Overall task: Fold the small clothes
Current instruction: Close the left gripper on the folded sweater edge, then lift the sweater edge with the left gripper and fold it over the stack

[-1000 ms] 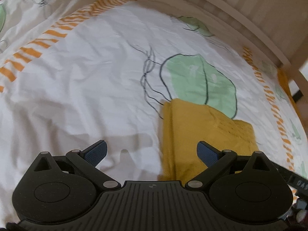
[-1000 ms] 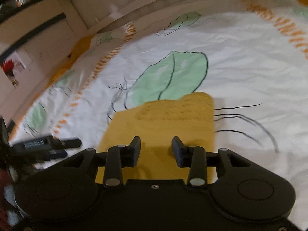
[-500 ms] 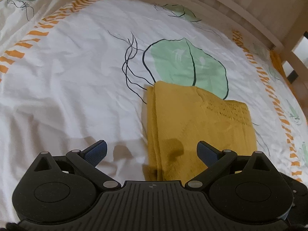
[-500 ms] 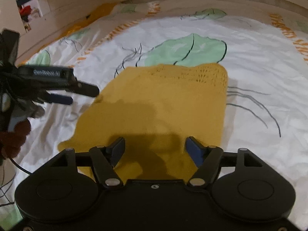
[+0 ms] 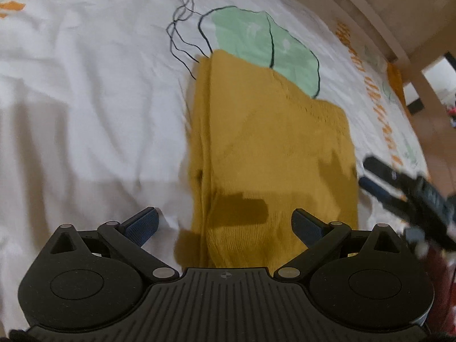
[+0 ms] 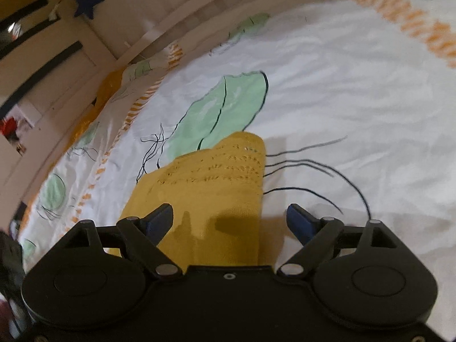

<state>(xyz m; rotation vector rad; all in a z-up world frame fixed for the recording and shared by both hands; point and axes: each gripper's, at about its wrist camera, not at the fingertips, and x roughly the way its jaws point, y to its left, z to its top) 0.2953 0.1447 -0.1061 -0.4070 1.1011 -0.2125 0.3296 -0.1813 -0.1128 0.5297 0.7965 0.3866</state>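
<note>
— Sweater (image 5: 270, 148), mustard yellow, folded into a long block: where do you have it on the left camera?

— Flat on the white bedsheet (image 5: 85, 99), its far end lying over a green leaf print (image 5: 256, 37). My left gripper (image 5: 225, 222) hangs above the near end with its jaws spread wide. One blue pad (image 5: 142, 222) is over bare sheet, the other is over the cloth, and the sweater's layered left edge runs between them. Nothing is pinched.

— Anything else on that side?

— My right gripper (image 5: 379, 176), blurred, pokes in from the right edge just beside the sweater. A wooden bed frame (image 5: 399, 42) runs behind the sheet.

— And the right camera?

— Same sweater (image 6: 205, 188), seen from its other side, with the rows of small holes in the knit at the far end. My right gripper (image 6: 229, 222) has its jaws opening, already wide. The sweater's right edge lies between the fingers, and I see neither pad (image 6: 159, 222) pressing on it. One finger is over the cloth, the other over sheet (image 6: 342, 99).

— Background?

— A blue star (image 6: 87, 1) on the pale wall.
</note>
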